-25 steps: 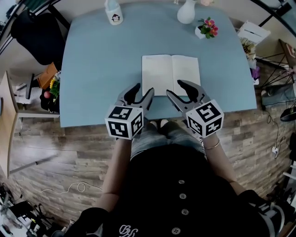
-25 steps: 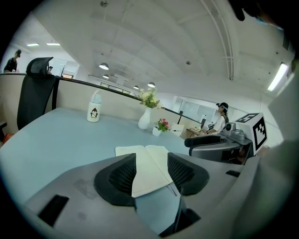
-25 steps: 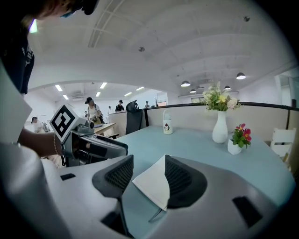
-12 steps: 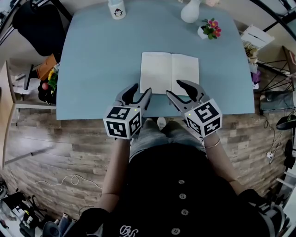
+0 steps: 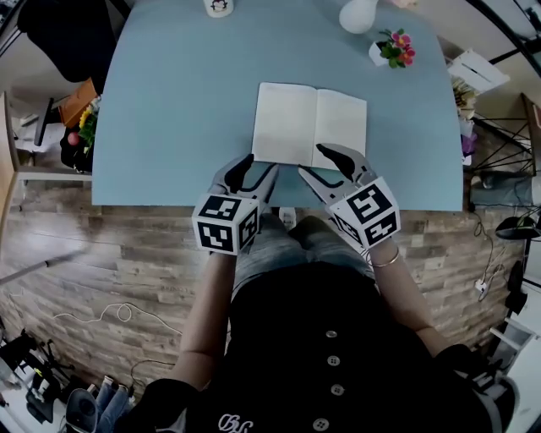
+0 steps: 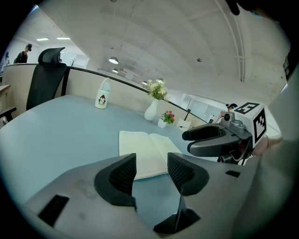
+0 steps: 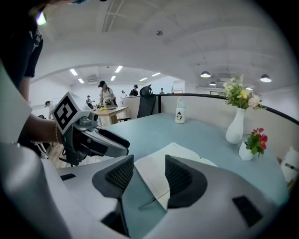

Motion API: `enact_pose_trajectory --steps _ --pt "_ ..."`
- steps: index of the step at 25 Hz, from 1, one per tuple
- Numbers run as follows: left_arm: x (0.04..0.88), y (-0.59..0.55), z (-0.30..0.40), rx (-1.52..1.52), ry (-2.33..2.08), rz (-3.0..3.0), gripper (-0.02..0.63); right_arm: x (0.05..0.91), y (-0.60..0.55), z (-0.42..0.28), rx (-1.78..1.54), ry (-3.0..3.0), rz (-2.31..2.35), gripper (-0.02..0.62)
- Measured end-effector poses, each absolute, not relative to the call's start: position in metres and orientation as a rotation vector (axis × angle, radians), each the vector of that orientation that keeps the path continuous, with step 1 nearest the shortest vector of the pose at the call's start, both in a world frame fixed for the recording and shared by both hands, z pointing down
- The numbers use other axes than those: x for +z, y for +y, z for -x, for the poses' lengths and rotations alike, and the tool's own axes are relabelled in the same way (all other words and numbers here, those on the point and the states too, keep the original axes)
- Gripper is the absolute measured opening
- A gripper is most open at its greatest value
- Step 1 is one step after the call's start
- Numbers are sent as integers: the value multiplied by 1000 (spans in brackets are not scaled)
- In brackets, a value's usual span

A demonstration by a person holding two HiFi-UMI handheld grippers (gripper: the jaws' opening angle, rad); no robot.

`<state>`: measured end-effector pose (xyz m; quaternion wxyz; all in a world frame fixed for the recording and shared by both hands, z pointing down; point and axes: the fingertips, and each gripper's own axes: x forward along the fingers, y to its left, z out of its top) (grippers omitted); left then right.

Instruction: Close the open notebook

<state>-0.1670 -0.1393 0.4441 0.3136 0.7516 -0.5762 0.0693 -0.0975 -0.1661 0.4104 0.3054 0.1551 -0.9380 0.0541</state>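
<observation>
notebook (image 5: 287, 123): cream pages | table (image 5: 182, 97): pale blue | floor (image 5: 110, 266): grey-brown wood planks | vase (image 5: 358, 14): white | flowers (image 5: 397, 46): pink

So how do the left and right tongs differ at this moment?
Seen from above, the right tongs overlap the notebook's near edge at its right page, while the left tongs sit just short of its near left corner. The right tongs slant inward more sharply than the left tongs. Both are open and hold nothing.
</observation>
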Motion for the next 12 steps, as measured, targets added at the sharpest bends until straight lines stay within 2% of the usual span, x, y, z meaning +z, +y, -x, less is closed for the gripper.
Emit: enact_pose_trajectory --steps 12 --pt "472 -127 185 193 -1524 -1892 203 457 -161 107 4 -2335 -281 202"
